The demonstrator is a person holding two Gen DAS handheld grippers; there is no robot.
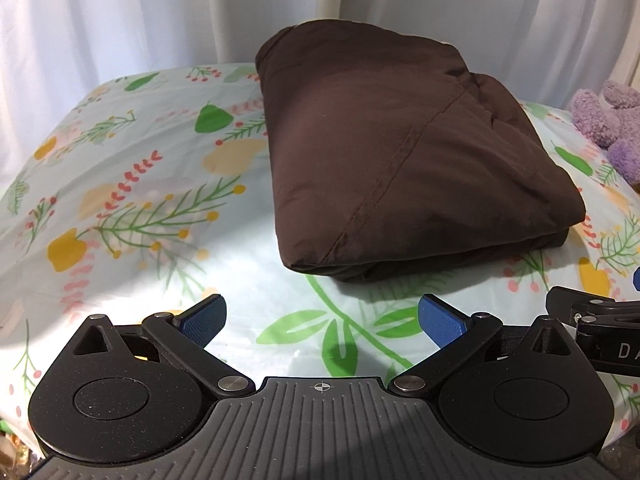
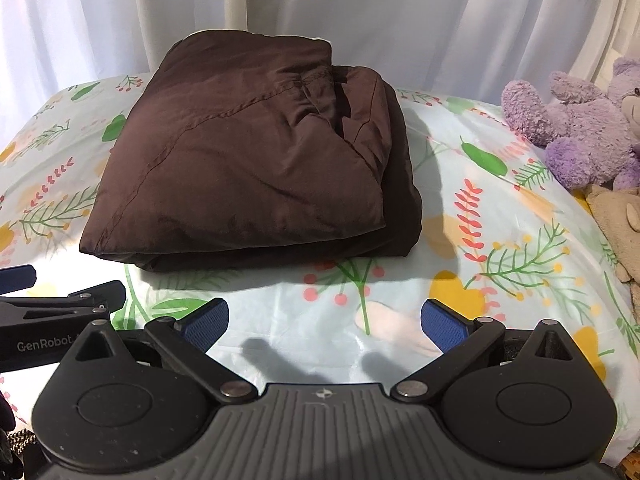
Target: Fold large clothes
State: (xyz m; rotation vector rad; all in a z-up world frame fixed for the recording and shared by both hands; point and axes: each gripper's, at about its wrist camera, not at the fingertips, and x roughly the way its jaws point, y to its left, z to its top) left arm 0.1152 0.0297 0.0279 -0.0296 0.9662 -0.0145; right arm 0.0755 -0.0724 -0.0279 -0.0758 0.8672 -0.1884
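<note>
A dark brown garment (image 1: 400,152) lies folded into a thick rectangular stack on the floral table cover (image 1: 140,200). In the right wrist view the same garment (image 2: 248,168) sits left of centre, its layered edges facing right. My left gripper (image 1: 322,320) hovers in front of the stack's near edge, jaws wide apart, nothing between the blue pads. My right gripper (image 2: 325,322) hangs just to the right of it over bare cover, also wide open and empty. Each gripper shows at the edge of the other's view.
White curtains (image 1: 160,8) hang behind the table. A purple plush toy (image 2: 580,120) and a beige plush toy (image 2: 620,216) lie at the right edge of the cover (image 2: 500,240). Bare cover lies left of the stack and in front of it.
</note>
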